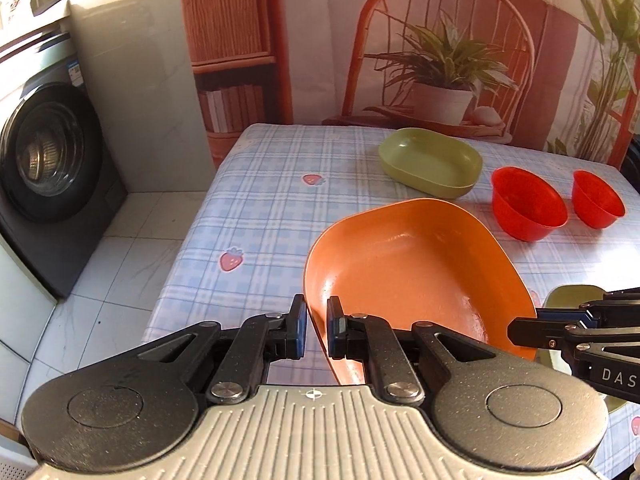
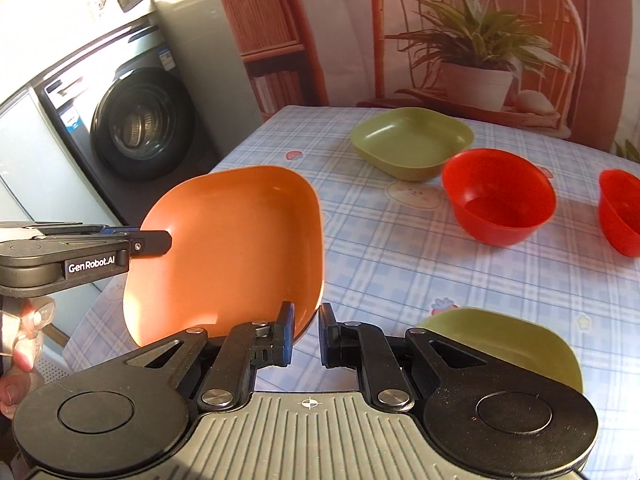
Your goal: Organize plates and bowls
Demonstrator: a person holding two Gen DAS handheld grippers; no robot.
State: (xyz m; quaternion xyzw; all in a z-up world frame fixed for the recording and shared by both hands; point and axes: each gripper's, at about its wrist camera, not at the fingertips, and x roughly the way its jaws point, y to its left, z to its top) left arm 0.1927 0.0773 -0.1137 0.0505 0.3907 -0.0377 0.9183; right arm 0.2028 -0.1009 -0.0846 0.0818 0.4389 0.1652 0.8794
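An orange plate (image 1: 420, 272) is held tilted above the table, also in the right wrist view (image 2: 232, 248). My left gripper (image 1: 317, 328) is shut on its near left rim. My right gripper (image 2: 306, 334) is shut on its right rim, and its finger shows at the right of the left wrist view (image 1: 536, 330). A green plate (image 1: 432, 164) lies at the back of the table. Two red bowls (image 1: 528, 208) (image 1: 598, 204) stand to its right. A second green plate (image 2: 500, 344) lies under my right gripper.
The table carries a blue checked cloth (image 1: 272, 208) with strawberry prints; its left edge drops to a tiled floor (image 1: 120, 280). A washing machine (image 1: 48, 152) stands at the left. A printed backdrop (image 1: 440, 40) hangs behind the table.
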